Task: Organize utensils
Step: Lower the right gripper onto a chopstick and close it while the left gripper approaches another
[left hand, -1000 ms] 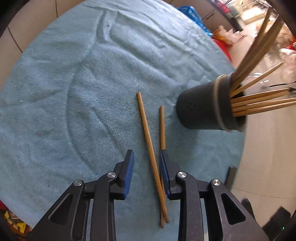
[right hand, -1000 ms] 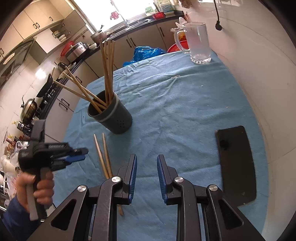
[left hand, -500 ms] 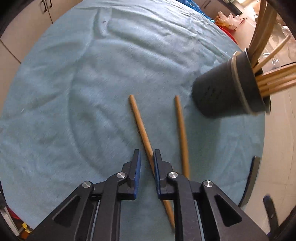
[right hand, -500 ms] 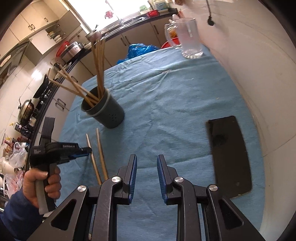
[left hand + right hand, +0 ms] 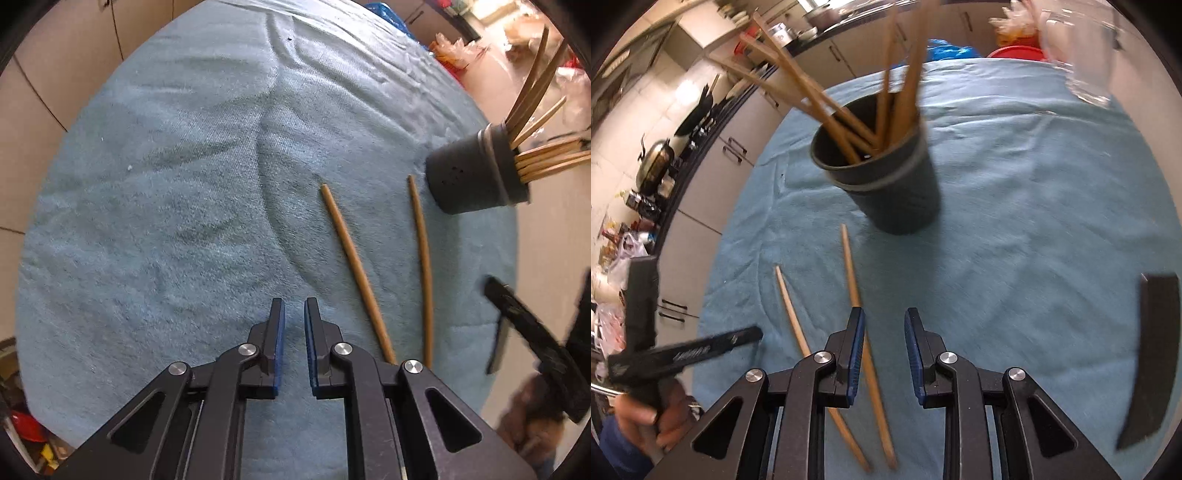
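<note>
Two loose wooden chopsticks lie on the blue towel-covered table (image 5: 155,206) beside the dark grey round holder (image 5: 469,173).

Left wrist view: left gripper (image 5: 294,334) fingers nearly shut on nothing over bare cloth; the chopstick (image 5: 354,269) they straddled earlier now lies to their right. Right wrist view alone shows inside the holder (image 5: 886,184), a clear glass mug (image 5: 1086,62) and a hand (image 5: 661,413); right gripper (image 5: 884,350) fingers slightly apart, empty, closer to the holder than before.

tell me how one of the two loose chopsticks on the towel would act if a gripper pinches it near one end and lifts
The chopstick looks like thin, stiff wood, so it would probably stay straight rather than droop. Being long and pinched near one end, it may pivot or swing between the pads. It looks round, so a nudge could roll it, though the soft blue towel should slow that.
</note>
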Demonstrator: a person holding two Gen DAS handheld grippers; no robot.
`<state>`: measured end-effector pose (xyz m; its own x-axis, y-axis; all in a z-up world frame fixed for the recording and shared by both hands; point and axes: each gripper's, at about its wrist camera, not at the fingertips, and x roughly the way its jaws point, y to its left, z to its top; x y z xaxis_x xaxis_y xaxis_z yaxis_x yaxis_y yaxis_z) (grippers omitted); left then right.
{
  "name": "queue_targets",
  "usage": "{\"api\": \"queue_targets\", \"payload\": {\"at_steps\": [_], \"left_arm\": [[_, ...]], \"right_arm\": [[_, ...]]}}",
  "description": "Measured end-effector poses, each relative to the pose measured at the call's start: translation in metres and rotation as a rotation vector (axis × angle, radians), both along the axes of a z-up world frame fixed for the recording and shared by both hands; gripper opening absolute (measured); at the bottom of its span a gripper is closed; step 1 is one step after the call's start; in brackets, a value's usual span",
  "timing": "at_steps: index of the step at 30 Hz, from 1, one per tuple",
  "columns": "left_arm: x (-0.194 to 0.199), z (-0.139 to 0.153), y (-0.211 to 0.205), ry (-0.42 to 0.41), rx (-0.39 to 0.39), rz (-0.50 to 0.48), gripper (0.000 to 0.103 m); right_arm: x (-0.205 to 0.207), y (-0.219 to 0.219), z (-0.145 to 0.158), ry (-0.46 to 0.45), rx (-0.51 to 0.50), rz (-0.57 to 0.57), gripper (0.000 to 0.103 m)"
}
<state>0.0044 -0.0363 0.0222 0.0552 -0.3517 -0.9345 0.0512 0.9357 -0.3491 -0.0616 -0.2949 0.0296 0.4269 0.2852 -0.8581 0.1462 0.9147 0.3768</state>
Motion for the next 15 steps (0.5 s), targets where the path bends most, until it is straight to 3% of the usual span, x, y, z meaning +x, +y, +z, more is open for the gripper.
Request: {"api": "queue_targets", "payload": {"at_steps": [4, 6, 15], "left_arm": [[0.001, 0.005, 0.011, 0.017, -0.062, 0.025, 0.014], [-0.003, 0.009, 0.011, 0.017, -0.081, 0.035, 0.021], [0.008, 0.009, -0.004, 0.01, -0.067, 0.024, 0.022]], "right_arm": [[0.021, 0.021, -0.018, 0.049, -0.028, 0.051, 0.024], [0.026, 0.029, -0.024, 0.061, -0.042, 0.072, 0.024], [0.059, 0.053, -0.036, 0.062, -0.104, 0.128, 0.024]]}}
